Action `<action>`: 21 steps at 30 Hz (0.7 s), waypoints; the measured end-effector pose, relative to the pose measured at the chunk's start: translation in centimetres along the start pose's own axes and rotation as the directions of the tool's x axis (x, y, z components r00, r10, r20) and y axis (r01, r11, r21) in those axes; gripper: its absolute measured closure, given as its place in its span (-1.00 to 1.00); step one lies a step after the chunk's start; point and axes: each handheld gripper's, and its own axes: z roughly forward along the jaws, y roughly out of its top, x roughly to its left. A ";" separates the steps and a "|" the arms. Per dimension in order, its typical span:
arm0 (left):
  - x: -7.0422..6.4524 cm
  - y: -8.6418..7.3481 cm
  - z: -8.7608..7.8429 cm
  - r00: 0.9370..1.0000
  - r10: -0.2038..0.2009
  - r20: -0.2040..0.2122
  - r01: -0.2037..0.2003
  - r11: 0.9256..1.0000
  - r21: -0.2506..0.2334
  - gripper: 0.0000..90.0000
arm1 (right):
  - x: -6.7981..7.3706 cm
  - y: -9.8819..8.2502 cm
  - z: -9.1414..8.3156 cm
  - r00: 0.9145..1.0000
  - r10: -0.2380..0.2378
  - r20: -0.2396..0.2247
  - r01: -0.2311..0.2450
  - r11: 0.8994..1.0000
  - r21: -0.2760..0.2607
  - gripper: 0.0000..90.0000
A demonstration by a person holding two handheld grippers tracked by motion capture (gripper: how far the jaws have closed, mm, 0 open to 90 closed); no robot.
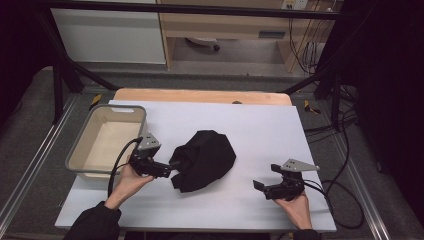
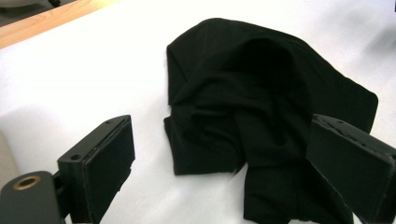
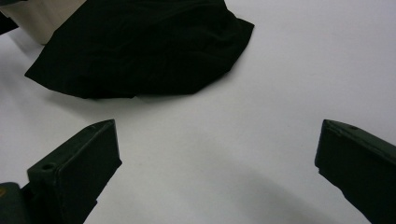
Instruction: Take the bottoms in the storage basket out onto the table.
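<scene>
We are positioning the left hand-held gripper [image 1: 172, 169] at the cloth [image 1: 204, 159], which is lying crumpled at the centre of the tabletop [image 1: 260, 130]. In the left gripper view, the jaws are standing apart, flanking the near edge of the cloth [image 2: 261, 107] without clamping it. We are holding the right hand-held gripper [image 1: 260, 186] at 4 o'clock from the cloth, well apart from it, jaws also apart over bare tabletop [image 3: 280, 93]. A bin [image 1: 82, 145] is sitting at 9 o'clock from the cloth. We are judging the step in hand to be the approach for a grasp. The next move is calling for advancing the left jaws onto a fold and closing them.
</scene>
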 end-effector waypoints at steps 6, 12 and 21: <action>0.6 -0.5 -0.7 1.000 -0.013 -0.019 0.013 1.000 -0.006 -0.83 | 0.0 0.0 0.0 1.000 -0.003 -0.001 0.003 1.000 0.005 -0.99; 1.1 -1.0 -1.5 0.999 -0.022 -0.035 0.022 1.000 -0.015 -0.83 | 0.0 0.0 0.0 1.000 -0.003 0.000 0.003 1.000 0.006 -0.99; 2.1 -1.9 -2.7 0.997 -0.034 -0.068 0.032 0.999 -0.018 -0.83 | 0.0 0.0 0.0 1.000 -0.002 0.000 0.002 1.000 0.007 -0.99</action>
